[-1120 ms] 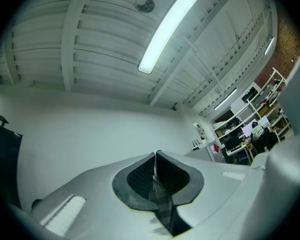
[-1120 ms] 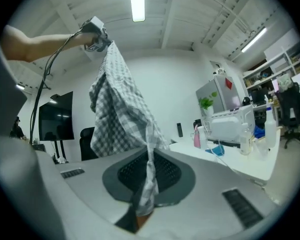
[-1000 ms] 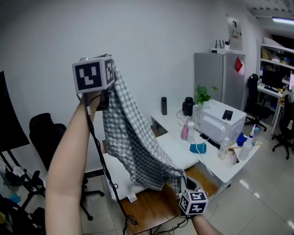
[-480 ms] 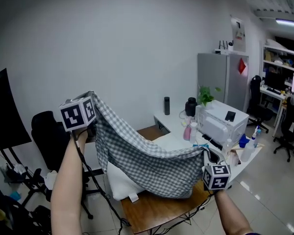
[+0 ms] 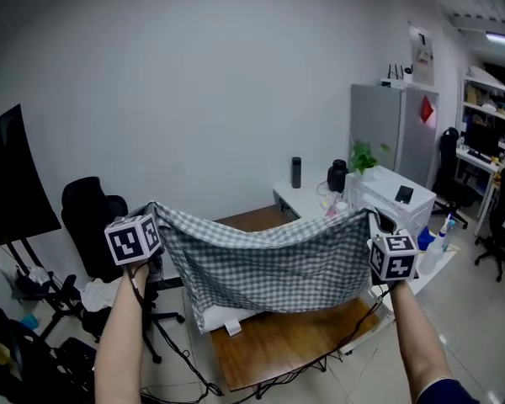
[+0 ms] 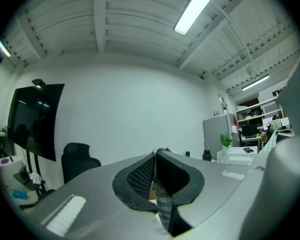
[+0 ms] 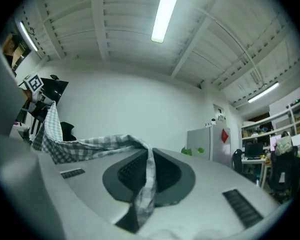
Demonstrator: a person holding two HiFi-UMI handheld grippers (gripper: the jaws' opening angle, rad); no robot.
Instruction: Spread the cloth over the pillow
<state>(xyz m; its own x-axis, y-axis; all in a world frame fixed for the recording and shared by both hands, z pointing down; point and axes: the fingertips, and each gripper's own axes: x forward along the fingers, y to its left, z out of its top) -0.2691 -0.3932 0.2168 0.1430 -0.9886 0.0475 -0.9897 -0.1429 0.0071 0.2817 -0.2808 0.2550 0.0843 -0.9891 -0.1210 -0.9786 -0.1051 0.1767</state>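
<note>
One pillow (image 5: 212, 316), head view only

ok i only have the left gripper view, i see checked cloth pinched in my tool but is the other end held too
observer: yes, the right tool is shut on the other corner of the cloth.
operator: is it stretched or bunched
observer: stretched wide between the left tool and the right one, sagging a little in the middle.
operator: and where is the pillow
observer: the white pillow lies on the wooden table; only its near end shows below the cloth's hem.
</note>
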